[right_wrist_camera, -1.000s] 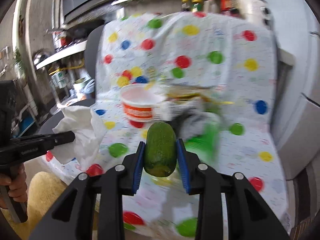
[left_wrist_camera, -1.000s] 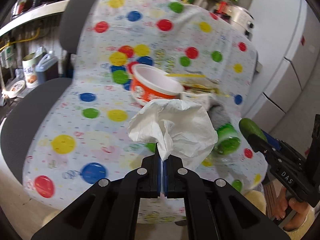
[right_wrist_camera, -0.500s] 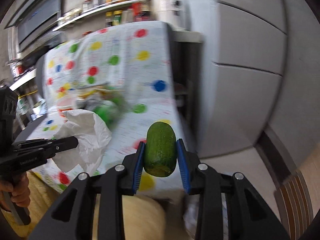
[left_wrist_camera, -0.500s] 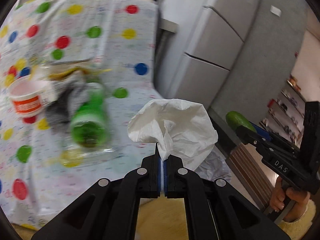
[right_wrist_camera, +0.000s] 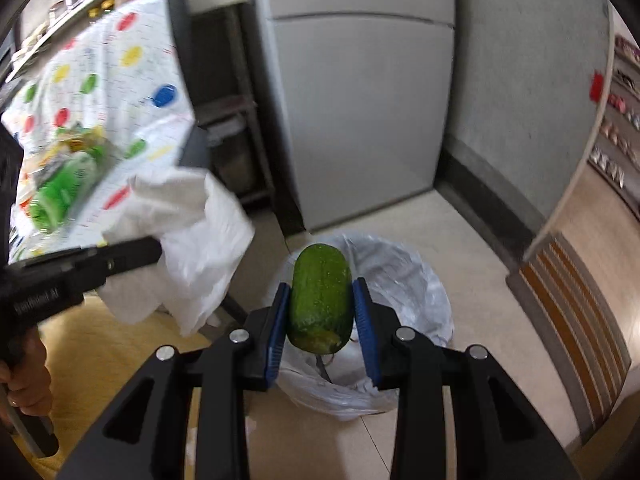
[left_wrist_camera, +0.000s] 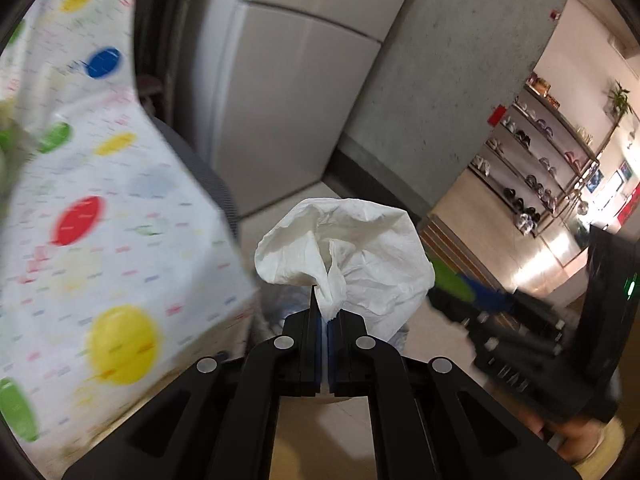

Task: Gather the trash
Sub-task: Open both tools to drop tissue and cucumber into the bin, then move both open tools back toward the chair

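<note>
My left gripper (left_wrist_camera: 324, 312) is shut on a crumpled white tissue (left_wrist_camera: 352, 248), held in the air; it also shows in the right wrist view (right_wrist_camera: 188, 248). My right gripper (right_wrist_camera: 322, 304) is shut on a green cucumber piece (right_wrist_camera: 320, 296), held above a bin lined with a clear plastic bag (right_wrist_camera: 416, 296) on the floor. The right gripper shows blurred in the left wrist view (left_wrist_camera: 472, 300). A green bottle (right_wrist_camera: 64, 192) and other trash lie on the polka-dot covered chair (right_wrist_camera: 120, 80).
A grey fridge (right_wrist_camera: 360, 100) stands behind the bin. A concrete pillar (left_wrist_camera: 460, 60) is to its right, with shelves (left_wrist_camera: 552, 160) beyond. A wooden slatted edge (right_wrist_camera: 568, 312) is at the right. The floor is beige tile.
Both grippers have swung right, away from the chair toward the fridge and the floor bin, still holding the tissue and the cucumber. The bin has come into view under the right gripper.
</note>
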`<state>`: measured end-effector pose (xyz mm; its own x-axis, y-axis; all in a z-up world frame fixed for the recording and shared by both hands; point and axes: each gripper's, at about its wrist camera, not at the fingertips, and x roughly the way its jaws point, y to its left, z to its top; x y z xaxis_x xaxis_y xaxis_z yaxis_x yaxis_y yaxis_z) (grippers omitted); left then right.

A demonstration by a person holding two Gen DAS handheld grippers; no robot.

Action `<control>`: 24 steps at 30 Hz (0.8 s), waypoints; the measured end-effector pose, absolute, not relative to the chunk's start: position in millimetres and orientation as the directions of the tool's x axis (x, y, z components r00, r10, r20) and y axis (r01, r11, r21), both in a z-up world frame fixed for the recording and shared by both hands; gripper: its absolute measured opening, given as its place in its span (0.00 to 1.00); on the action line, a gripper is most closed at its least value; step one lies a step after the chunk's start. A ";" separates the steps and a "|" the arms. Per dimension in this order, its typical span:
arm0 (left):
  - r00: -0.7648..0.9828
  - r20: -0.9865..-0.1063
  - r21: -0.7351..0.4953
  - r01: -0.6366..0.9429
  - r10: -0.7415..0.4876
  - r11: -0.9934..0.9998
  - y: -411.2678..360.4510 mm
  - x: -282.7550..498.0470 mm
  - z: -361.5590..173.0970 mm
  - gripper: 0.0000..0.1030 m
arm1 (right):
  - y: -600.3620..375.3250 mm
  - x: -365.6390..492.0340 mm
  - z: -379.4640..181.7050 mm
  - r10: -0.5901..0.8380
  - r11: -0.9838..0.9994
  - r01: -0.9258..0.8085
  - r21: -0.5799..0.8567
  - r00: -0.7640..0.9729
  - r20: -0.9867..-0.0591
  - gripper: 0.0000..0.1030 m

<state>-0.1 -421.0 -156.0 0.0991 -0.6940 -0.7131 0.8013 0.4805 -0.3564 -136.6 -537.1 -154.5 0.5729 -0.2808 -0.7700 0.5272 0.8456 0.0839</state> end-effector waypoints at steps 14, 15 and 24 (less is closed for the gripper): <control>0.086 -0.751 -0.375 0.760 -0.655 0.530 -450.0 23.2 -178.8 0.54 | -583.9 -126.1 -169.0 -0.303 0.797 0.595 0.107 0.546 -0.781 0.44; 0.107 -0.742 -0.369 0.760 -0.662 0.536 -443.3 23.9 -173.2 0.54 | -581.6 -126.4 -165.4 -0.308 0.799 0.593 0.099 0.545 -0.780 0.44; 0.362 -0.715 -0.228 0.688 -0.598 0.689 -352.6 47.1 -122.9 0.54 | -529.2 -110.4 -101.7 -0.298 0.864 0.495 0.086 0.642 -0.706 0.44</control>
